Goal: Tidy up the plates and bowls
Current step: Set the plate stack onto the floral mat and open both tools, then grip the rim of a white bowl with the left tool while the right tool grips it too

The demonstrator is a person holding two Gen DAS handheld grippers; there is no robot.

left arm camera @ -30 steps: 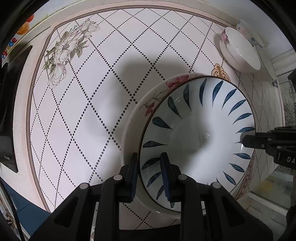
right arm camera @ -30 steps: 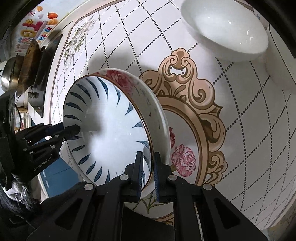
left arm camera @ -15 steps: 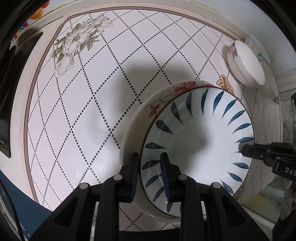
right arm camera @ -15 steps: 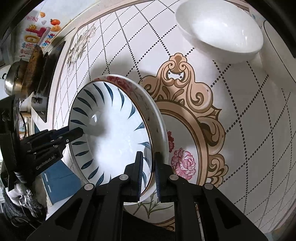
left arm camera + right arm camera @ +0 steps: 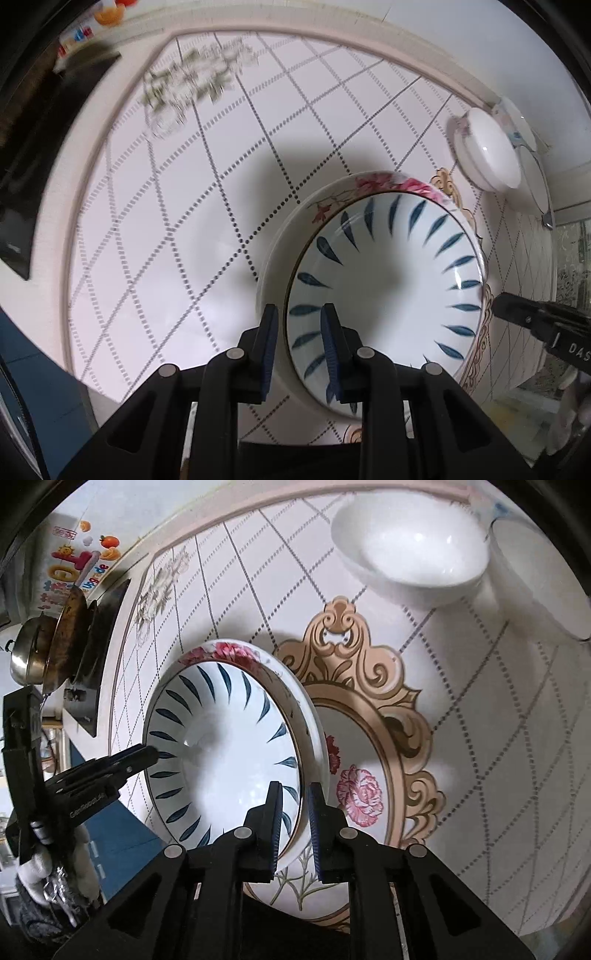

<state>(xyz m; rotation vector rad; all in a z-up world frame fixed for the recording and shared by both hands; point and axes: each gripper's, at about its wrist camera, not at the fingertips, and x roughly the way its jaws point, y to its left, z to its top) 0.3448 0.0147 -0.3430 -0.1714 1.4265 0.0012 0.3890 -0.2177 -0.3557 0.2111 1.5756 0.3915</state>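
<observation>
Both claws grip one stack — my left gripper (image 5: pixel 299 347) pinches the near rims of the blue-leaf bowl (image 5: pixel 388 291) and the floral plate (image 5: pixel 275 273) under it, lower centre; my right gripper (image 5: pixel 293 823) clamps the opposite rim, fingers pointing up-frame. White bowl (image 5: pixel 410 539) sits upper right.

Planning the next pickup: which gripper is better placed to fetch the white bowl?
Right, probably. The white bowl lies just ahead of the right gripper; the left gripper sits across the held plates from it.
</observation>
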